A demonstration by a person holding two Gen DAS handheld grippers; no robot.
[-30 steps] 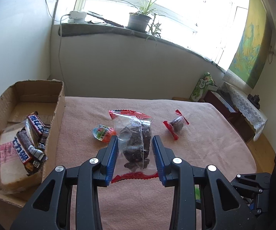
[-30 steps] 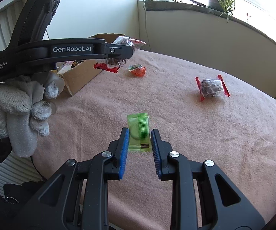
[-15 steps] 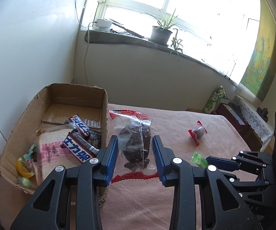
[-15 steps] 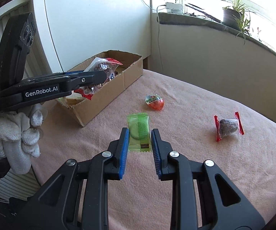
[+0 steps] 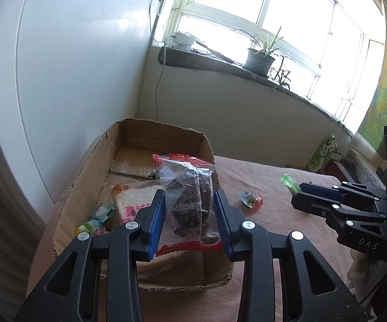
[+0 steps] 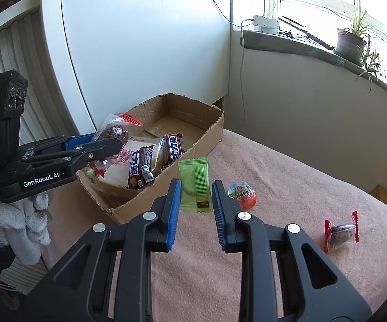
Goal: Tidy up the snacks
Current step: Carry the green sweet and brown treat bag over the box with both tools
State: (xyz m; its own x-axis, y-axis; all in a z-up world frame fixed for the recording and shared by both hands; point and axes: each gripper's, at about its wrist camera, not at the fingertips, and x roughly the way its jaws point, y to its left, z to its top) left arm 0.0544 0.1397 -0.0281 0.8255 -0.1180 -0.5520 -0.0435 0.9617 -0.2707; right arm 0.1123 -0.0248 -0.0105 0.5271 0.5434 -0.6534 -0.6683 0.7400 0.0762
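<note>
My left gripper clamps a clear bag of dark snacks above the cardboard box; my right gripper pinches a green packet just beside the box, over the pink tablecloth

The left gripper carries "GenRobot.AI" in white on its black side, with small lines reading "Data Acquisition System" partly cut off at the edge of the right wrist view. The right gripper shows the white letters "DAS" on its black body in the left wrist view. The chocolate bars in the cardboard box bear large white Chinese characters, and the bread pack has pink Chinese print too blurred to read.
</note>
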